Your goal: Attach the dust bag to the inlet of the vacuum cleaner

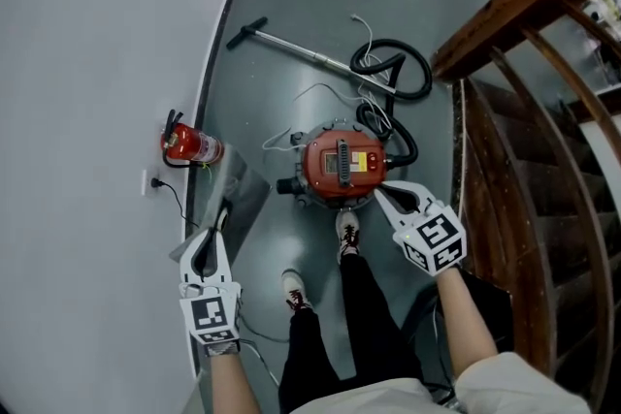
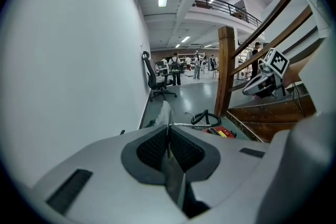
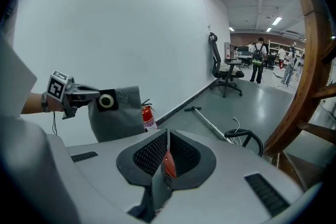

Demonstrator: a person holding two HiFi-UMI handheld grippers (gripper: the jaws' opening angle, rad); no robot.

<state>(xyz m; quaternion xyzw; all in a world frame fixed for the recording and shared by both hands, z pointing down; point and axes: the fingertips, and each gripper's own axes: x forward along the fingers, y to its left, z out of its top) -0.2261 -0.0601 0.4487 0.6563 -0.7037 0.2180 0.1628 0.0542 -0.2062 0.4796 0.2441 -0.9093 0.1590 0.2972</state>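
There are two grippers, one grey dust bag (image 1: 241,194) and one red vacuum cleaner (image 1: 342,165). The left gripper (image 1: 221,210) is clamped on the bag's edge, and the bag is left of the vacuum cleaner, apart from it. The right gripper (image 1: 381,193) has its jaws together, near the vacuum cleaner.

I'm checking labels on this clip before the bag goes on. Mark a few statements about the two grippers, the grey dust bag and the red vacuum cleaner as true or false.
1. The left gripper is shut on the grey fabric dust bag. True.
2. The right gripper stands wide open. False: its jaws are together, with nothing held.
3. The dust bag is fitted on the red vacuum cleaner. False: it hangs from the left gripper, beside the vacuum.
4. A red fire extinguisher stands by the white wall. True.
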